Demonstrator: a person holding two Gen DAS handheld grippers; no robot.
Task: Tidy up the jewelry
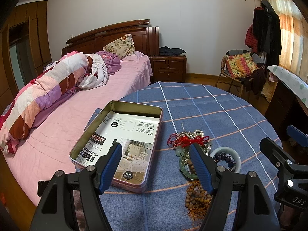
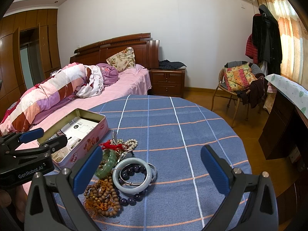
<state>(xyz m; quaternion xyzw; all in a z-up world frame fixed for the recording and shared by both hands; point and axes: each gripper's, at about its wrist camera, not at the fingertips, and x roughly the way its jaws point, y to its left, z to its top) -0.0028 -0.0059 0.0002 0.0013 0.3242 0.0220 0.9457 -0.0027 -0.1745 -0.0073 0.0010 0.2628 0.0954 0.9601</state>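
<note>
Both grippers hang spread and empty over the desk (image 2: 173, 115): left gripper (image 1: 155, 165) above the gap between the open tin (image 1: 92, 134) and the jewelry heap (image 2: 119, 165), right gripper (image 2: 151, 167) with the heap under its left finger. Nothing is in the tin yet but a printed sheet. Main risk: the pieces are tangled. The pale jade bangle (image 2: 132, 188) lies over the dark bead bracelet (image 2: 134, 170), and the wooden bead string (image 2: 104, 194) and red cord (image 2: 113, 146) overlap the green bangle (image 2: 107, 163). Lifting one piece likely drags others off the desk. Smooth bangles may slip from the pads and crack. Tin sits near the desk edge, left of the left gripper; a nudge could tip it toward the bed (image 1: 67, 104).
</note>
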